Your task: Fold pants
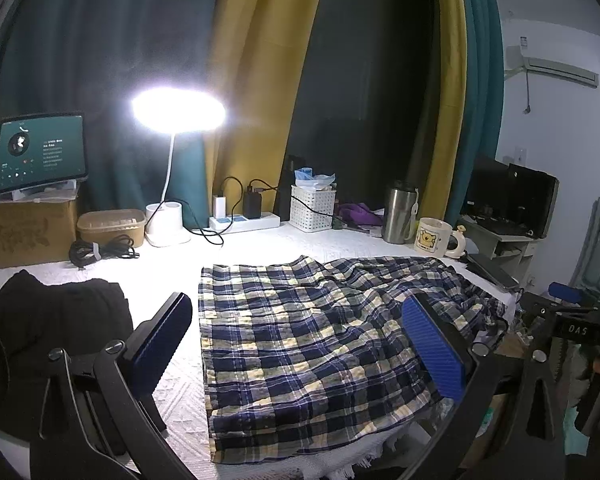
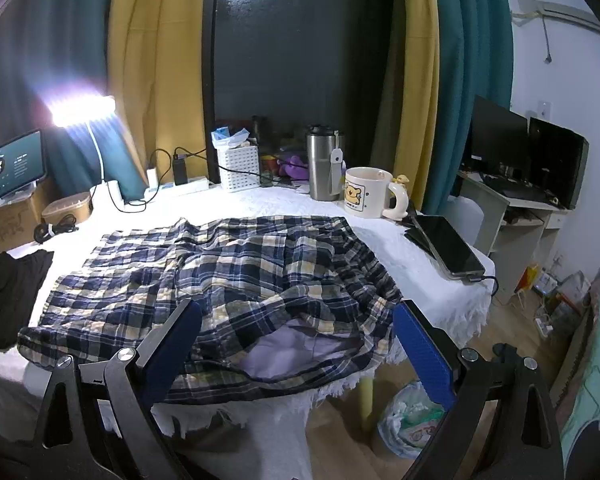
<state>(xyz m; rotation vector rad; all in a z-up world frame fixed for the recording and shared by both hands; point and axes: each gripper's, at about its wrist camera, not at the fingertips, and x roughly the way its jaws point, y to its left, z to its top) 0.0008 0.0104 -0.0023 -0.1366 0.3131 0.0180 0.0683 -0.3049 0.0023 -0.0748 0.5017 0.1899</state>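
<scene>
Both the left tongs (image 1: 295, 344) and right tongs (image 2: 295, 348) gape wide, holding nothing, over the plaid pants (image 1: 320, 344) on the desk (image 1: 171, 276); folding looks unstarted, so next comes gripping an edge

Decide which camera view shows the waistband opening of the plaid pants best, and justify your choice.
The right wrist view: the plaid pants lie with the waistband gaping toward the camera, pale lining visible inside. In the left wrist view the plaid pants show mostly flat leg fabric; the waistband end is bunched at the far right, partly behind a gripper finger.
</scene>
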